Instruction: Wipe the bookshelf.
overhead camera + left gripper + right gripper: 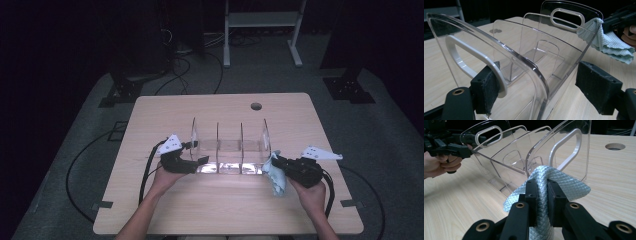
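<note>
The clear plastic rack [229,150] is hard to read from the high view: its see-through walls nearly vanish against the pale bench [200,210], and only bright edges and glints mark its end panels and two inner dividers. It stands upright near the middle of the bench with its long axis running across, from the person's left to right, and its panels rise crosswise to that line. In the left gripper view the nearest end panel [499,65] is cut off at the bottom edge, and its white-rimmed handle slot is partly hidden behind the left pad. The left gripper [192,157] has its fingers [596,87] astride that end panel; one pad lies against the handle rim, the other stands apart from the plastic, so the panel is not clamped. At the opposite end, the right gripper [275,162] has its fingers [555,200] closed tightly on a pale blue cloth [569,185], which bunches up and hides the lower corner of the far end panel [571,152]. The cloth touches that panel; its lower tail drops out of the right gripper view.
</note>
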Tool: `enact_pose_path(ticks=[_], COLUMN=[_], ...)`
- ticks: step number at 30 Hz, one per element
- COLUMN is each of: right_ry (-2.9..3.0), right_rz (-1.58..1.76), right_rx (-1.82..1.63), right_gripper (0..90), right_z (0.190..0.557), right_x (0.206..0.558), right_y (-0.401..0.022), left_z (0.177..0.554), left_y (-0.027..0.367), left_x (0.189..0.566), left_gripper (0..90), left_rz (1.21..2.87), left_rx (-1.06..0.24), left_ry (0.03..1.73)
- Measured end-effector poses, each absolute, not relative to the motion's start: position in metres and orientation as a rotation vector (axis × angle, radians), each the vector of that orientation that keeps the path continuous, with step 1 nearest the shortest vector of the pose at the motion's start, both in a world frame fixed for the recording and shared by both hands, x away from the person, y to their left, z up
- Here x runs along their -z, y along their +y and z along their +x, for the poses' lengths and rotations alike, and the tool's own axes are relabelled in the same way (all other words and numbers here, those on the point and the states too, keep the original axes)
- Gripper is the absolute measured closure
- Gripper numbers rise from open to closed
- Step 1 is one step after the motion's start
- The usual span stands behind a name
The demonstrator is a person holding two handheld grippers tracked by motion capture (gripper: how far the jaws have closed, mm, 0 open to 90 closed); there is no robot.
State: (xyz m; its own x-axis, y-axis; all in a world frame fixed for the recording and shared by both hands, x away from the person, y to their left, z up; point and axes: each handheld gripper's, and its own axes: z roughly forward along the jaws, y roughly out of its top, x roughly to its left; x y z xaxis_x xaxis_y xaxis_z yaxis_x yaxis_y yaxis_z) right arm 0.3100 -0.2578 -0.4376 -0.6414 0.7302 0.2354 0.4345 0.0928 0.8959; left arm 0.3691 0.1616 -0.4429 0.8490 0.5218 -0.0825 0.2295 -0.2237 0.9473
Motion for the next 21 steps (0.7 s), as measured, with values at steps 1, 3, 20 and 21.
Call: enact_pose_path(ticks=[1,3,20,21], right_ry=[2.103,2.101,2.103,2.091], right_rz=[1.161,1.163,1.146,1.132], right_rx=[-1.567,-1.574,-1.571,-1.577], right_gripper=[79.6,79.6,79.6,79.6], right_z=[0.310,0.311,0.317,0.315], right_x=[0.438,0.438,0.436,0.431], right_y=[-0.258,-0.258,-0.258,-0.259], left_z=[0.369,0.365,0.319,0.316], left_y=[0.162,0.165,0.176,0.176], left_x=[0.443,0.443,0.438,0.439], left_gripper=[21.7,23.8,38.0,38.7], left_rz=[1.808,1.803,1.854,1.851], left_rx=[-0.293,-0.287,-0.282,-0.284], left_ry=[0.568,0.564,0.531,0.526])
